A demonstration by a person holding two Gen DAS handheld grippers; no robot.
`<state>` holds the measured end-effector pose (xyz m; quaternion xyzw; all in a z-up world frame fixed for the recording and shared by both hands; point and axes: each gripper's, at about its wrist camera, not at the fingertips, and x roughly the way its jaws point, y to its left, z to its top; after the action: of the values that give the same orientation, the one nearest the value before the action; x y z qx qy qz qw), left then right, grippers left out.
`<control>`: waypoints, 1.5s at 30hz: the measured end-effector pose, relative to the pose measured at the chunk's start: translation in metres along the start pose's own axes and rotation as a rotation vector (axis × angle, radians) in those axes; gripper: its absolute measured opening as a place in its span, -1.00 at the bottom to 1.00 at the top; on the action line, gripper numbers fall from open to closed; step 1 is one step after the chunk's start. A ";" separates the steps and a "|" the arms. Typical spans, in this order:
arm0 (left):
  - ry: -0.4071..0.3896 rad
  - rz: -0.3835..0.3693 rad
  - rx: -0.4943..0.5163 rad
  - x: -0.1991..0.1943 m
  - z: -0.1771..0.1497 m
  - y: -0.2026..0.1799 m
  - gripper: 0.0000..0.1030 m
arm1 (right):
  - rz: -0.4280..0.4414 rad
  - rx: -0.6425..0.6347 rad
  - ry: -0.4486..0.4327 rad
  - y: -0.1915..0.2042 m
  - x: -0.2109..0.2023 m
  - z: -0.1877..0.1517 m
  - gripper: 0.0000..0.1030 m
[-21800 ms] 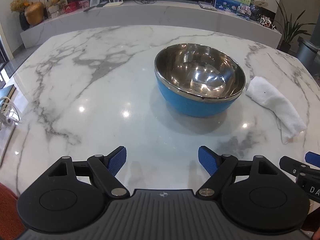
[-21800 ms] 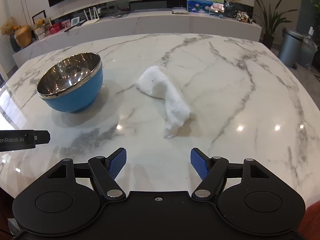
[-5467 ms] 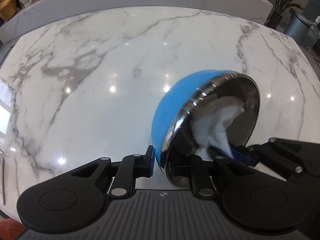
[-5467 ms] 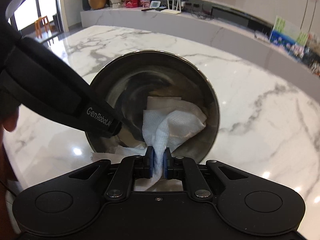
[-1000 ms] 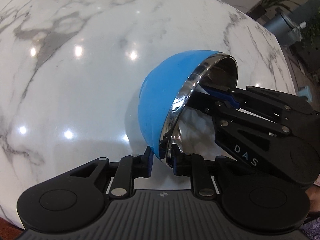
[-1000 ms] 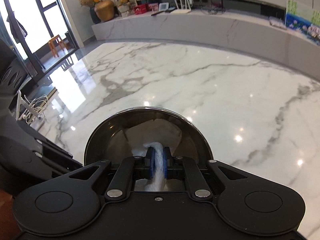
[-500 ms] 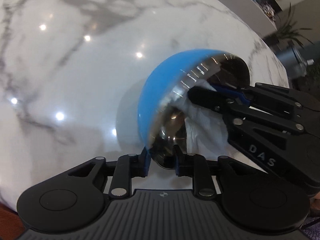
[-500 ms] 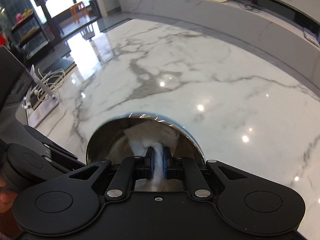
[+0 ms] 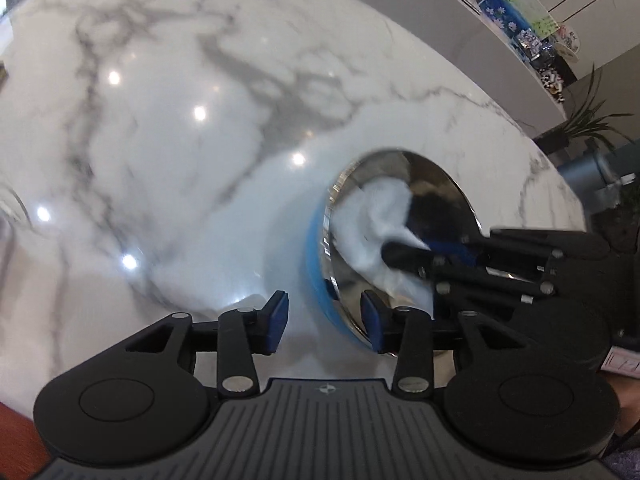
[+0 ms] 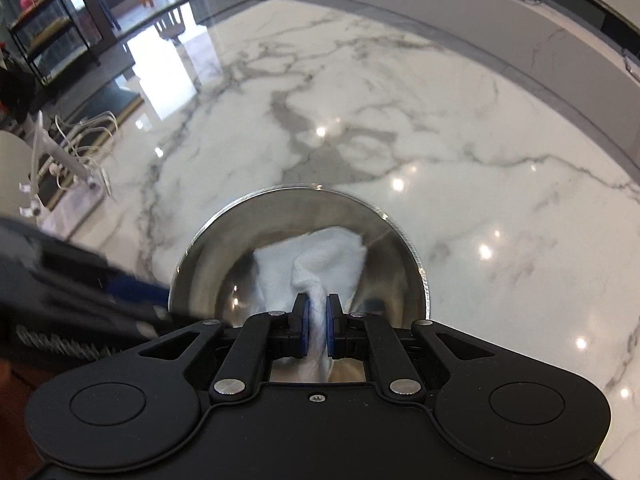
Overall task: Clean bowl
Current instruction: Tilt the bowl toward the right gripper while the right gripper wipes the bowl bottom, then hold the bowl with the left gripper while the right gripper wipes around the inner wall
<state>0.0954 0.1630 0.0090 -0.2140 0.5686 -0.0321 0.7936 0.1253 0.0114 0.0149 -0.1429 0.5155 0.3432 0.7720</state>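
The blue bowl (image 9: 316, 256) with a shiny steel inside is tilted on the marble table, its opening facing right. My left gripper (image 9: 323, 322) is open, its fingers apart on either side of the bowl's near rim without clamping it. My right gripper (image 10: 317, 322) is shut on the white cloth (image 10: 320, 260) and presses it against the inside of the bowl (image 10: 384, 264). The cloth (image 9: 372, 224) and the right gripper's fingers (image 9: 408, 256) also show in the left wrist view, blurred by motion.
The marble table (image 10: 360, 100) stretches wide around the bowl. A stand with white cables (image 10: 68, 152) sits past the table's left edge. A long marble counter (image 9: 460, 20) with pictures and a plant lies beyond the far edge.
My left gripper has opened and let go of the bowl's rim. The bowl has turned its opening more toward the camera. My right gripper keeps the cloth inside the bowl.
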 end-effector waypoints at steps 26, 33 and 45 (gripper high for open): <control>0.132 -0.066 0.262 0.052 -0.064 -0.117 -0.74 | -0.163 0.050 0.123 -0.042 -0.074 -0.122 -0.87; 0.132 -0.066 0.280 0.056 -0.072 -0.131 -0.72 | -0.156 0.210 0.052 -0.072 -0.085 -0.141 -0.86; 0.136 -0.072 0.212 0.059 -0.073 -0.131 -0.71 | -0.113 0.222 0.040 -0.070 -0.087 -0.146 -0.83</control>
<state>0.0743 0.0047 -0.0134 -0.1464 0.6066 -0.1350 0.7696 0.0506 -0.1559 0.0210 -0.0923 0.5565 0.2372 0.7909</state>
